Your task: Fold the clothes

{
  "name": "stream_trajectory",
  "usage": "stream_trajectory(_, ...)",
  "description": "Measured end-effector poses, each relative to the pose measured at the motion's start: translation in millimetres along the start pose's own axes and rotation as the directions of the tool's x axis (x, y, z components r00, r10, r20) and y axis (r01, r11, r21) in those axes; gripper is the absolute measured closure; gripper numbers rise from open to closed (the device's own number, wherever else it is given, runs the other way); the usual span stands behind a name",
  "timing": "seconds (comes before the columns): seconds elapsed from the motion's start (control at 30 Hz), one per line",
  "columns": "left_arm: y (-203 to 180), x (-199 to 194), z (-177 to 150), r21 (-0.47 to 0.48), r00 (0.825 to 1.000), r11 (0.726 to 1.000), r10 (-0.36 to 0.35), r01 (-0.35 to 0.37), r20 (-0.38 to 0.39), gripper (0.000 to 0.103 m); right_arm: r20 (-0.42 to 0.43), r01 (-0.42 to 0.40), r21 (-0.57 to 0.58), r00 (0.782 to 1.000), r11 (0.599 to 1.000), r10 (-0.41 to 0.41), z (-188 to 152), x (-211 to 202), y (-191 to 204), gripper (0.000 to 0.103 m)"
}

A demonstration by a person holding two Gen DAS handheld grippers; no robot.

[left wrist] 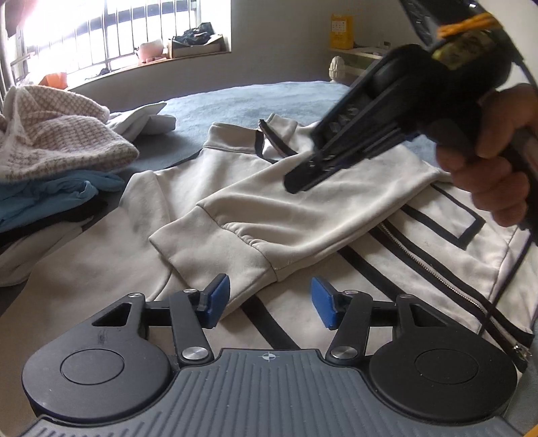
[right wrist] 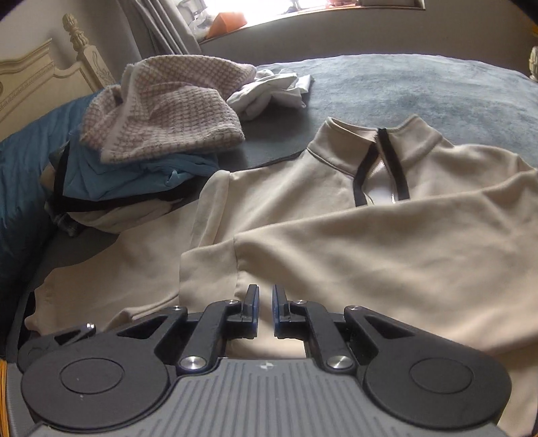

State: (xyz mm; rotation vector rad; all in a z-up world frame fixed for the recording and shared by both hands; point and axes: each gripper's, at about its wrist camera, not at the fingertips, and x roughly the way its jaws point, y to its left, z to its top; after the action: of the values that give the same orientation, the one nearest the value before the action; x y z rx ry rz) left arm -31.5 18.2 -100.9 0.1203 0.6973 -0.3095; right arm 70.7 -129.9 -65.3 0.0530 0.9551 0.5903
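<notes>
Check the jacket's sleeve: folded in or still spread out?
Folded in. The sleeve lies across the jacket front, cuff on the chest.

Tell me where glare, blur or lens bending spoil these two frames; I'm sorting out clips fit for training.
Left wrist view: the window is blown out to white, the right gripper and the hand are smeared by motion, and the bed edge bows. Right wrist view: the jacket looks soft, glare sits along the windowsill, and dark fisheye corners show.
</notes>
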Motion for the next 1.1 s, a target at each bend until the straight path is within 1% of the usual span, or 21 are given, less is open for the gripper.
stream_trajectory(0.07,4.6,10.1,-1.5,0.002,1.0,1.0,-0.008,0.008,0.005,0.055,0.003,-0.002,-0.015,1.0,1.0,0.002,6.9,21.7,3.4,0.096)
stream_trajectory(0.17,12.3,22.6,-5.4,-0.01,1.0,1.0,-0.02,0.02,-0.016,0.058,-0.011,-0.006,0.014,1.0,1.0,0.007,13.6,57.6,4.8,0.097)
stream_trajectory(0.23,16.7,29.1,-8.0,-0.017,0.999,0.999,-0.03,0.029,-0.024,0.059,-0.009,-0.012,0.029,1.0,0.999,0.012,13.8,77.3,3.1,0.097)
stream_trajectory(0.33,19.7,32.1,-10.5,-0.016,0.999,0.999,-0.044,0.044,-0.016,0.059,0.018,-0.008,0.069,1.0,0.998,0.007,13.4,99.1,-3.6,0.099)
stream_trajectory(0.4,21.7,32.5,-11.3,-0.029,0.998,0.998,-0.056,0.055,-0.011,0.059,0.039,-0.011,0.082,0.999,0.997,0.008,14.5,104.4,-6.2,0.1)
stream_trajectory(0.5,22.7,31.7,-12.8,-0.039,0.998,0.997,-0.069,0.068,-0.003,0.058,0.045,-0.005,0.05,0.999,0.999,0.003,17.0,106.8,-5.2,0.101)
stream_trajectory(0.57,22.4,31.2,-13.9,-0.04,0.997,0.997,-0.073,0.073,0.002,0.056,0.046,-0.01,0.056,0.999,0.998,0.007,19.0,108.0,-7.3,0.101)
stream_trajectory(0.7,18.8,30.6,-14.3,-0.027,0.997,0.997,-0.078,0.078,0.008,0.051,0.065,-0.022,0.13,0.998,0.991,0.013,24.7,107.8,-14.7,0.101)
stream_trajectory(0.77,18.8,29.5,-13.3,-0.029,0.997,0.996,-0.08,0.08,0.006,0.05,0.092,-0.024,0.19,0.996,0.982,0.007,28.4,99.6,-19.6,0.098)
stream_trajectory(0.87,22.4,28.6,-10.9,-0.055,0.996,0.995,-0.088,0.088,-0.003,0.05,0.166,-0.072,0.277,0.986,0.958,0.027,29.0,72.2,-34.5,0.097)
stream_trajectory(0.93,25.5,28.9,-9.0,-0.076,0.995,0.993,-0.096,0.094,-0.013,0.05,0.184,-0.062,0.306,0.983,0.95,0.005,25.9,57.0,-47.6,0.097)
stream_trajectory(0.97,26.8,29.5,-8.1,-0.083,0.995,0.992,-0.098,0.097,-0.017,0.05,0.182,-0.041,0.324,0.983,0.945,-0.019,23.3,52.8,-55.5,0.097)
stream_trajectory(1.03,28.4,30.2,-7.5,-0.096,0.995,0.99,-0.101,0.099,-0.02,0.05,0.139,0.016,0.386,0.987,0.922,-0.075,15.6,53.7,-75.9,0.097)
stream_trajectory(1.1,29.4,30.5,-7.2,-0.105,0.995,0.99,-0.102,0.099,-0.021,0.049,0.102,0.015,0.475,0.992,0.88,-0.072,3.9,58.1,-99.9,0.102)
